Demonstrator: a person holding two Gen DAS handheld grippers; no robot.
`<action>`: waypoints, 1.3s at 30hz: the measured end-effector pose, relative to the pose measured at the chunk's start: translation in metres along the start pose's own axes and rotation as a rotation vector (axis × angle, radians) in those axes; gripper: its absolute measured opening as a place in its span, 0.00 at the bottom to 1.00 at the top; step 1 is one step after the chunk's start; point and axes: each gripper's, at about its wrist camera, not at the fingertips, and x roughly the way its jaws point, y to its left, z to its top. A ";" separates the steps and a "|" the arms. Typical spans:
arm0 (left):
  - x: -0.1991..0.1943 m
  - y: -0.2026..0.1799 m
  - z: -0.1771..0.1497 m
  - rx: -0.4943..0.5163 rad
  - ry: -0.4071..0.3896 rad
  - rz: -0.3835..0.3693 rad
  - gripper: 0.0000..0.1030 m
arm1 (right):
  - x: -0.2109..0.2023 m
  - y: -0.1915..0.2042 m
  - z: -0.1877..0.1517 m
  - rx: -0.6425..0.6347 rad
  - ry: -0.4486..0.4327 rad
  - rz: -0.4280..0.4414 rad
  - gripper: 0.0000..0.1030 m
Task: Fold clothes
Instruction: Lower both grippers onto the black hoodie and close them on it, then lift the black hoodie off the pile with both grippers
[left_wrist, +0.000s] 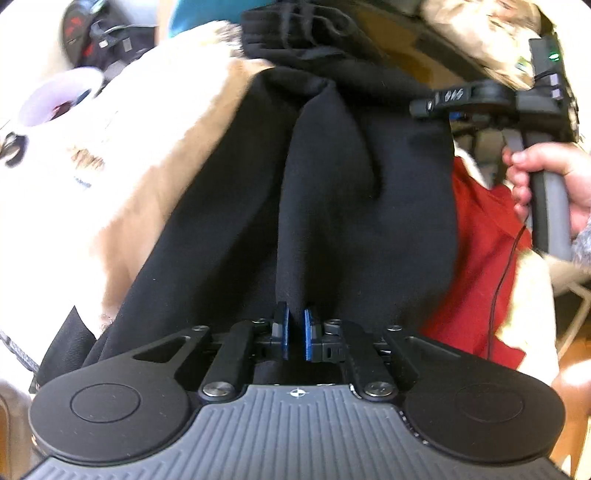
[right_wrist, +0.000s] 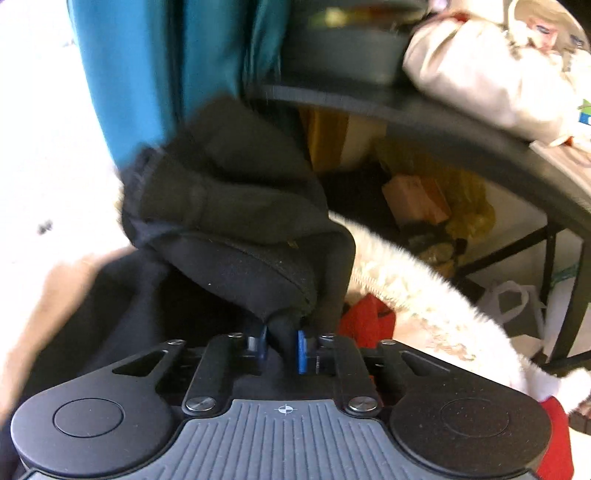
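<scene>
A black garment (left_wrist: 332, 184) stretches away from my left gripper (left_wrist: 295, 314), which is shut on a pinched fold of its cloth between blue pads. In the right wrist view the same black garment (right_wrist: 236, 229) bunches up in front of my right gripper (right_wrist: 282, 332), shut on a thick fold of it. The right gripper's body (left_wrist: 480, 98) shows at the upper right of the left wrist view, with a hand (left_wrist: 546, 184) on its grey handle; its jaws are hidden behind the cloth there.
A red garment (left_wrist: 480, 258) lies to the right under the black one, on a cream fleecy cover (right_wrist: 424, 295). White and tan cloth (left_wrist: 129, 147) lies left. A dark table (right_wrist: 480, 136) with a beige bag (right_wrist: 498, 66) stands behind; teal fabric (right_wrist: 140, 74) hangs at the back.
</scene>
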 end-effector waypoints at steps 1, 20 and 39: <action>-0.006 -0.003 -0.002 0.022 0.005 -0.025 0.08 | -0.017 -0.004 -0.001 0.019 -0.018 0.020 0.08; 0.027 -0.029 -0.009 0.184 0.090 -0.141 0.69 | -0.139 -0.075 -0.101 0.266 0.211 -0.071 0.13; 0.045 -0.071 -0.029 0.361 0.081 -0.074 0.35 | -0.025 -0.033 -0.026 0.029 0.117 0.069 0.53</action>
